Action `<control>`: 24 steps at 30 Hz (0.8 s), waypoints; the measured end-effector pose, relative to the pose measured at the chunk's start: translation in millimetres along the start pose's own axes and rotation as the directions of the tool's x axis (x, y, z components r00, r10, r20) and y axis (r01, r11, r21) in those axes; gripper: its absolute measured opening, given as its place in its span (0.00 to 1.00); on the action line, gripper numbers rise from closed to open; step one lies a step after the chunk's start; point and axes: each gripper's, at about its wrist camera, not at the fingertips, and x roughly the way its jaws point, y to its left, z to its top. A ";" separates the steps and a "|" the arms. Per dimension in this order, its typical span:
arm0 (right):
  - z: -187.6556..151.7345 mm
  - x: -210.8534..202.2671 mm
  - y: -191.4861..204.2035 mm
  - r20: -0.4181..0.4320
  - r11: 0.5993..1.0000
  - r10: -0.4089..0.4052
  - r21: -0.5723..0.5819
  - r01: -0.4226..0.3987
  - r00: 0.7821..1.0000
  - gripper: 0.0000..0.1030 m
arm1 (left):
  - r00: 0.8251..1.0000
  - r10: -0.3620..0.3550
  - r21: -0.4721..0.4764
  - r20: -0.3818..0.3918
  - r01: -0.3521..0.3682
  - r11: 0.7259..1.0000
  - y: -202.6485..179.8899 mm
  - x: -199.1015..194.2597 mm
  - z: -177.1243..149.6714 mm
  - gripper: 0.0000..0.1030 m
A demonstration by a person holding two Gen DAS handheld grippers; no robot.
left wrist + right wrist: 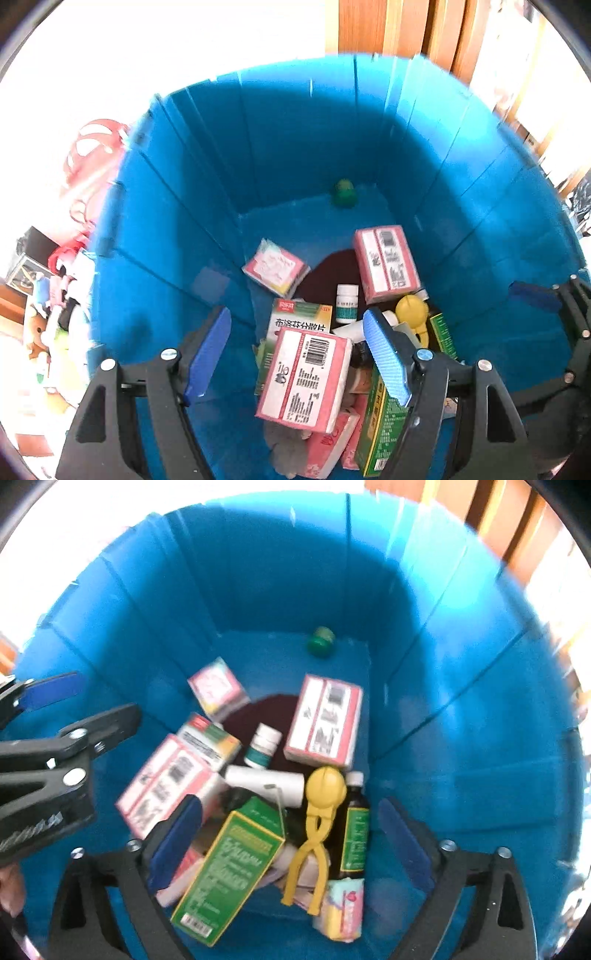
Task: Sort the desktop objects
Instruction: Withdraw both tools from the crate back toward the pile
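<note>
A deep blue bin [295,147] [443,664] holds several sorted items. My left gripper [297,317] hangs open above a pink-and-white box [303,376] [166,782] that lies in the bin, and its pads do not touch the box. My right gripper [289,805] stands wide open over a green box [229,867], a yellow scoop-tong tool [317,823] and a brown bottle [354,834], holding nothing. Another pink box [386,262], a white pill bottle [347,302], a small pink packet [275,267] and a green ball [345,192] lie farther back.
In the right wrist view the left gripper's fingers [110,720] reach in from the left edge. Outside the bin's left wall are a red bag [92,155] and plush toys [48,321]. Wooden furniture [388,29] stands behind the bin.
</note>
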 end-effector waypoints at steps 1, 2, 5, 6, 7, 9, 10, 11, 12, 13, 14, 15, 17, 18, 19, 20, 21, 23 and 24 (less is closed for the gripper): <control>-2.7 -12.6 3.6 0.028 1.000 -0.008 -0.008 0.009 1.000 1.00 | 1.000 -0.006 0.001 0.022 0.006 1.000 2.2 -11.4 -2.5 0.72; -6.4 -26.0 7.7 0.058 1.000 -0.014 -0.022 0.016 0.998 1.00 | 0.999 -0.015 0.000 0.050 0.015 1.000 5.4 -24.6 -5.3 0.72; -18.4 -60.3 18.3 0.138 0.999 -0.020 -0.035 0.025 0.990 1.00 | 0.990 -0.026 -0.003 0.135 0.027 1.000 16.5 -63.9 -15.9 0.73; -23.1 -71.1 21.6 0.167 0.999 -0.014 -0.038 0.021 0.986 1.00 | 0.986 -0.021 -0.009 0.167 0.022 1.000 20.3 -76.4 -20.3 0.73; -28.1 -81.6 25.0 0.195 0.999 -0.007 -0.041 0.015 0.981 1.00 | 0.979 -0.011 -0.016 0.202 0.014 1.000 24.4 -89.7 -25.7 0.74; -37.8 -98.6 32.2 0.249 0.999 -0.007 -0.037 0.017 0.968 1.00 | 0.962 0.009 -0.031 0.272 0.000 1.000 33.5 -115.1 -38.7 0.74; -43.3 -106.9 36.3 0.278 0.999 0.000 -0.037 0.011 0.960 1.00 | 0.952 0.012 -0.038 0.304 -0.001 0.999 37.5 -125.6 -44.8 0.75; -48.8 -114.1 40.3 0.308 0.999 0.007 -0.036 0.004 0.952 1.00 | 0.941 0.021 -0.045 0.339 -0.005 0.999 42.3 -136.0 -52.4 0.75; -52.9 -118.1 43.6 0.332 1.000 0.008 -0.030 0.001 0.943 1.00 | 0.928 0.035 -0.057 0.372 -0.015 0.998 47.5 -146.4 -60.4 0.76; -58.3 -123.5 48.3 0.359 1.000 0.012 -0.026 -0.004 0.933 1.00 | 0.914 0.049 -0.066 0.404 -0.024 0.998 52.3 -154.8 -68.8 0.78; -63.8 -128.8 54.0 0.389 1.000 0.019 -0.023 -0.011 0.921 1.00 | 0.899 0.064 -0.075 0.433 -0.035 0.997 57.2 -162.4 -77.8 0.79; -68.2 -132.5 58.4 0.410 1.000 0.026 -0.019 -0.020 0.912 1.00 | 0.885 0.082 -0.088 0.459 -0.047 0.995 63.0 -169.6 -87.5 0.79; -77.4 -138.9 68.8 0.453 0.999 0.042 -0.008 -0.044 0.890 1.00 | 0.858 0.112 -0.115 0.501 -0.063 0.991 74.3 -180.4 -105.7 0.79; -80.1 -141.5 72.9 0.468 0.999 0.047 -0.003 -0.051 0.883 1.00 | 0.845 0.129 -0.131 0.518 -0.070 0.989 80.9 -185.8 -113.9 0.80; -83.9 -143.0 79.0 0.482 0.998 0.055 -0.002 -0.062 0.874 1.00 | 0.831 0.145 -0.150 0.537 -0.076 0.986 87.2 -190.3 -122.9 0.80; -87.0 -144.6 85.3 0.498 0.997 0.065 -0.002 -0.074 0.865 1.00 | 0.815 0.160 -0.169 0.557 -0.078 0.983 95.1 -195.7 -133.2 0.80; -89.1 -145.9 90.8 0.510 0.997 0.069 0.002 -0.081 0.858 1.00 | 0.802 0.171 -0.184 0.573 -0.078 0.980 102.2 -198.8 -141.9 0.80; -92.6 -148.5 105.5 0.526 0.996 0.072 0.004 -0.087 0.848 1.00 | 0.779 0.183 -0.213 0.600 -0.065 0.975 119.4 -203.1 -160.2 0.82; -93.8 -150.2 114.1 0.536 0.996 0.076 -0.002 -0.089 0.841 1.00 | 0.773 0.186 -0.225 0.607 -0.058 0.973 130.0 -204.9 -170.0 0.82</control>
